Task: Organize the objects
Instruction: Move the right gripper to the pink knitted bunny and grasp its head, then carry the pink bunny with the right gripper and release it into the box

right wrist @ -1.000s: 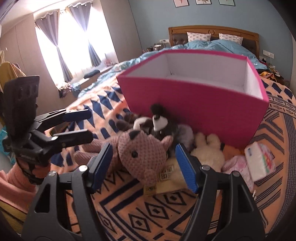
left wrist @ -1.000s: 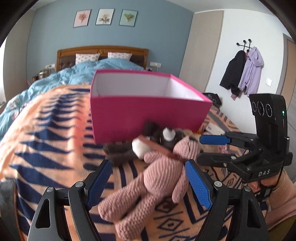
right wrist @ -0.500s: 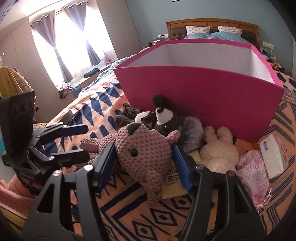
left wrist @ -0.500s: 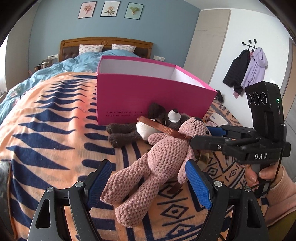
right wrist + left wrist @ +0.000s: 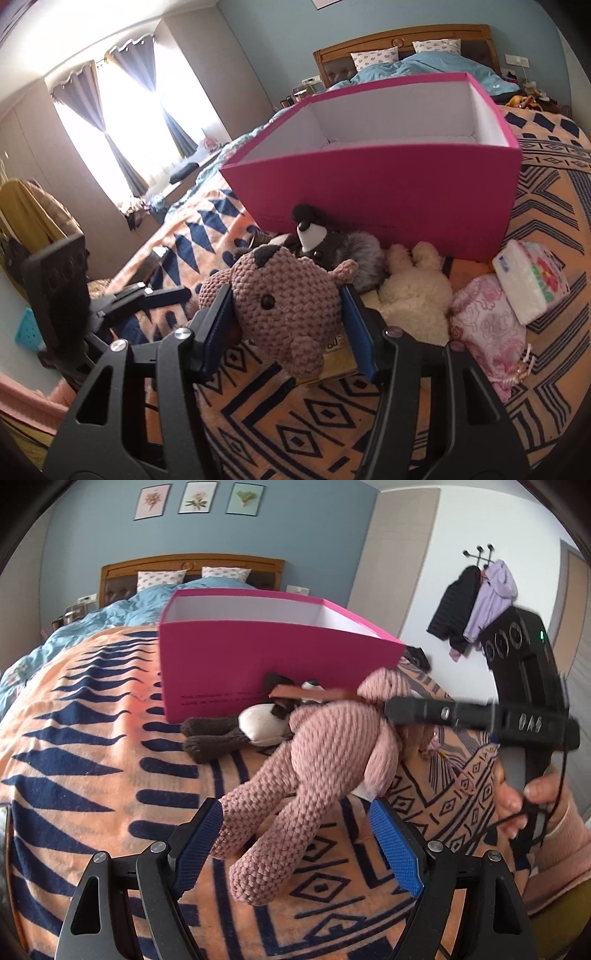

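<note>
A pink crocheted bear (image 5: pixel 332 746) lies in front of the open pink box (image 5: pixel 258 664) on the patterned bedspread. My right gripper (image 5: pixel 286 299) has both blue pads pressed against the sides of the bear's head (image 5: pixel 280 288), and its jaws are still closing. In the left wrist view the right gripper (image 5: pixel 406 709) comes in from the right at the bear's head. My left gripper (image 5: pixel 295 810) stands open, with the bear's legs hanging between its fingers but not touching them. The pink box (image 5: pixel 388 192) is white inside and looks empty.
A dark brown and white plush (image 5: pixel 221 734) lies against the box front. Beside the bear are a grey plush (image 5: pixel 332 247), a cream plush (image 5: pixel 413 295), a pink floral pouch (image 5: pixel 487 325) and a tissue pack (image 5: pixel 532 284). The blue duvet and headboard are behind.
My right gripper moved in around the bear's head and closed on it. The bear's head and body have risen and shifted right. The left gripper stayed open.
</note>
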`<act>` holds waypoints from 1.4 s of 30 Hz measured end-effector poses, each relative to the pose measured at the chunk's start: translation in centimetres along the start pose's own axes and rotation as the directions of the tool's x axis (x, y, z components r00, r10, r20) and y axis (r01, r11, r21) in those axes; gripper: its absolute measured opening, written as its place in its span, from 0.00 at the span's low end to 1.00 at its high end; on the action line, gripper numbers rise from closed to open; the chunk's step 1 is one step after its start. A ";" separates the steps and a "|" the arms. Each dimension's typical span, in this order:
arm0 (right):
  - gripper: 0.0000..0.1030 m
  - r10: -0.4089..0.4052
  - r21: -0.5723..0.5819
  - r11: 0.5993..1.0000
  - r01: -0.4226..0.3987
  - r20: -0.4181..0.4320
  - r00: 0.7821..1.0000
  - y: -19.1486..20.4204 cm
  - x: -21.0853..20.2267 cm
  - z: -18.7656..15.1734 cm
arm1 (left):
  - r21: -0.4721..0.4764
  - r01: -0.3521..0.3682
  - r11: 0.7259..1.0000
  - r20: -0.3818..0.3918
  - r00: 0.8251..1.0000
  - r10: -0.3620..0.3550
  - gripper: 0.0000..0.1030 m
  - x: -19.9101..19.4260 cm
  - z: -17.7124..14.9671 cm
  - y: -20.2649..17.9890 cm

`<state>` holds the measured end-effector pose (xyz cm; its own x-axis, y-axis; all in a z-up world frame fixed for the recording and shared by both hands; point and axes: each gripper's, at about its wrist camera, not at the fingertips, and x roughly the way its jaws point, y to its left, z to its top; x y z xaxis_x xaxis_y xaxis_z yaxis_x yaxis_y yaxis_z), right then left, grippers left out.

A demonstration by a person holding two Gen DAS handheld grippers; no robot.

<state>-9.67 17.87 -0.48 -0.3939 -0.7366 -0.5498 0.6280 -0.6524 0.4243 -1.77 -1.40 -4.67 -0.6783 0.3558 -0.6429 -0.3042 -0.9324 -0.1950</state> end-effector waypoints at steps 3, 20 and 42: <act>0.58 0.006 0.002 1.000 -0.006 0.020 1.000 0.1 -0.7 0.4 | 0.019 -0.001 1.000 -0.005 1.000 0.001 0.81 0.4 0.2 -0.8; 0.58 0.042 0.000 0.999 -0.042 0.095 0.995 1.5 -2.0 2.9 | -0.034 0.010 0.999 0.044 0.999 -0.008 0.44 -0.6 3.8 0.5; 0.58 0.030 -0.010 1.000 -0.028 0.213 0.977 0.7 -0.8 12.0 | 0.056 -0.083 0.995 0.104 0.992 0.077 0.44 0.0 14.8 2.7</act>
<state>-16.99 15.85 8.89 -0.5088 -0.7766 -0.3714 0.6452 -0.6296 0.4328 -12.52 -2.96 5.78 -0.7656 0.2874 -0.5755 -0.2834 -0.9538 -0.0993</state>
